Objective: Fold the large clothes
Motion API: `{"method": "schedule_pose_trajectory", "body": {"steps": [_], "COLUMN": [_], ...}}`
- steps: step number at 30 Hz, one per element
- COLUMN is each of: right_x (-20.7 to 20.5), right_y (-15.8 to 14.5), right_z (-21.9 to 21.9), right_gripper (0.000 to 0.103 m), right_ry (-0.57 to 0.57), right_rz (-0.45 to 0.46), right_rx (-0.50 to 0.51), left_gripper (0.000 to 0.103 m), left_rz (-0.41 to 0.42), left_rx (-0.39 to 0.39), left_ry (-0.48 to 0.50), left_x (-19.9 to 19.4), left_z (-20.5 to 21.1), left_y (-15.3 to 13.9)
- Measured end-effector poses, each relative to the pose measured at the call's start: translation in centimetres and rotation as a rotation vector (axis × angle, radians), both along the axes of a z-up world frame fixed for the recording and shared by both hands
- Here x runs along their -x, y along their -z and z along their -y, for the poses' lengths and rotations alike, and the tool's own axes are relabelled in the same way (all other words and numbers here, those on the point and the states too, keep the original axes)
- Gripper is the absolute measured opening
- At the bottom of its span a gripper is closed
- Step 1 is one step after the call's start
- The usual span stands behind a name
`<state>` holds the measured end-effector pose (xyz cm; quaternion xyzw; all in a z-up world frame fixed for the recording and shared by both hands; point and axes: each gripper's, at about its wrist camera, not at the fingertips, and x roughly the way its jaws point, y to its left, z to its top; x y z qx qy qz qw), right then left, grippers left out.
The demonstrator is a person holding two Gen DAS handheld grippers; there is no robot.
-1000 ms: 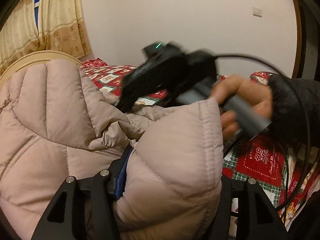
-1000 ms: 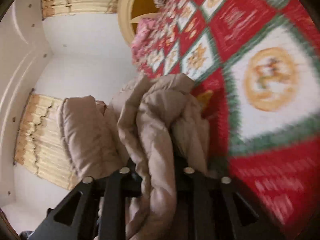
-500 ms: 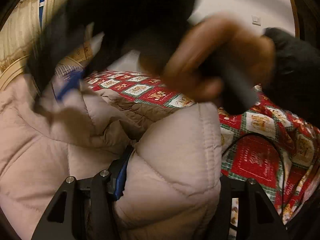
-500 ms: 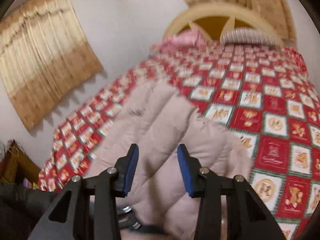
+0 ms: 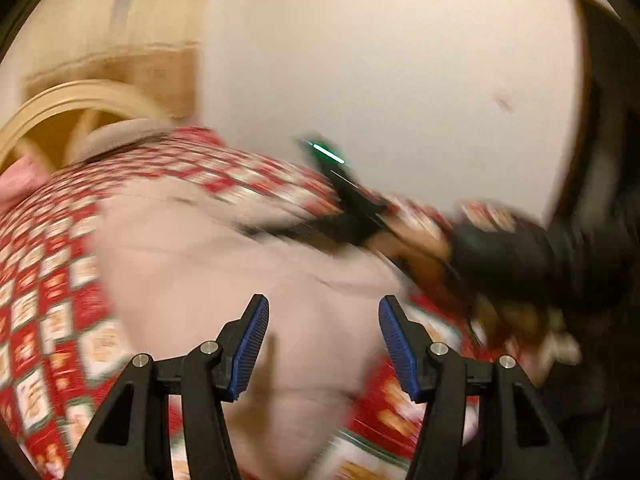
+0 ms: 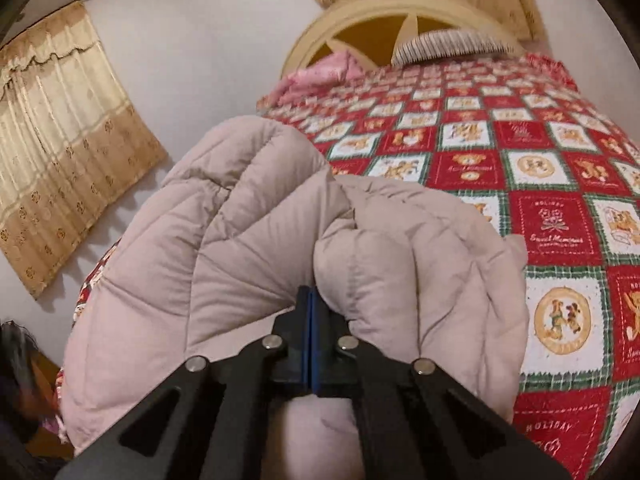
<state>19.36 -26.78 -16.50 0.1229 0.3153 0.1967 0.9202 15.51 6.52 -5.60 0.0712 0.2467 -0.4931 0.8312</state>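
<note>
jacket (image 6: 256,240) now released by left gripper (image 5: 322,344) — jaws opening, apparently empty in the blur; right gripper (image 6: 311,308) is clamped shut on a fold — next fold is set up.

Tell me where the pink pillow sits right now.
In the right wrist view the pink pillow lies at the head of the bed, against the cream headboard, left of the striped pillow and beyond the puffer jacket.
</note>
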Motion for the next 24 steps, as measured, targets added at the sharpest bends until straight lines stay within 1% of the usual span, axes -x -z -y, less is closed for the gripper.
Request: {"method": "schedule_pose_trajectory", "body": {"steps": [1,2,4,6,7,8,9,10,11,12,13,14,15,16,17,18,19,20,21,22,23,24], "right_x": [-0.2,-0.1,0.1,0.4,0.4,0.5,0.8,1.2,1.4,1.9,2.5,3.2,4.4,5.6,6.7,7.8,8.4,8.6,8.2,7.8,7.1,6.0], "right_y": [0.0,-0.1,-0.5,-0.8,-0.7,-0.7,-0.8,-1.0,-1.1,-1.4,-1.8,-2.3,-3.0,-3.6,-4.2,-4.8,-5.1,-5.1,-4.7,-4.3,-3.5,-2.4], "right_z": [-0.1,-0.2,-0.7,-1.2,-1.2,-1.1,-0.9,-0.6,-0.3,0.3,1.0,1.8,2.8,3.8,5.0,6.5,7.7,8.9,10.2,10.6,10.9,10.9], "right_gripper": [0.0,0.0,0.0,0.0,0.0,0.001,0.003,0.004,0.008,0.012,0.026,0.047,0.061,0.08,0.091,0.091,0.09,0.086,0.082,0.074,0.071,0.07], "right_ry": [0.005,0.009,0.017,0.026,0.029,0.032,0.037,0.054,0.066,0.076,0.08,0.084,0.092,0.111,0.145,0.184,0.209,0.24,0.287,0.305,0.313,0.307], "right_rz": [0.005,0.006,0.015,0.029,0.033,0.036,0.041,0.045,0.049,0.056,0.063,0.079,0.115,0.15,0.184,0.208,0.21,0.185,0.109,0.061,0.001,-0.062], "right_rx": [-0.002,0.003,0.034,0.059,0.056,0.044,0.019,-0.007,-0.019,-0.053,-0.093,-0.139,-0.19,-0.226,-0.259,-0.295,-0.321,-0.34,-0.336,-0.324,-0.304,-0.284], "left_gripper": [0.066,0.068,0.068,0.068,0.068,0.068,0.068,0.072,0.073,0.074,0.074,0.074,0.074,0.075,0.075,0.075,0.075,0.075,0.075,0.075,0.075,0.075], "left_rz": [-0.011,-0.044,-0.148,-0.303,-0.362,-0.398,-0.369,-0.313,-0.244,-0.212,-0.176,-0.161,-0.152,-0.155,-0.17,-0.184,-0.198,-0.213,-0.221,-0.224,-0.218,-0.208], "left_rx": [0.031,0.074,0.151,0.239,0.255,0.247,0.192,0.135,0.095,0.085,0.07,0.063,0.065,0.076,0.105,0.129,0.156,0.195,0.217,0.233,0.244,0.248], "left_ry": [-0.076,-0.206,-0.367,-0.448,-0.458,-0.457,-0.467,-0.48,-0.488,-0.492,-0.495,-0.495,-0.491,-0.488,-0.482,-0.477,-0.473,-0.466,-0.465,-0.467,-0.469,-0.469], "left_x": [-1.8,-4.7,-9.0,-13.2,-14.5,-15.4,-15.7,-15.3,-14.5,-14.0,-13.4,-13.0,-12.8,-12.6,-12.6,-12.9,-13.2,-13.4,-13.5,-13.5,-13.1,-12.9], "left_z": [-0.5,-1.0,-1.2,-0.1,1.2,2.8,4.4,5.7,6.8,7.0,7.4,7.6,7.5,7.1,6.3,6.0,5.6,4.9,4.6,4.3,4.2,4.2], "left_y": [-0.6,-1.1,-1.1,0.2,1.2,2.4,3.3,3.9,4.3,4.4,4.4,4.6,4.6,4.8,5.1,5.4,5.6,5.8,5.8,5.9,5.7,5.6]}}
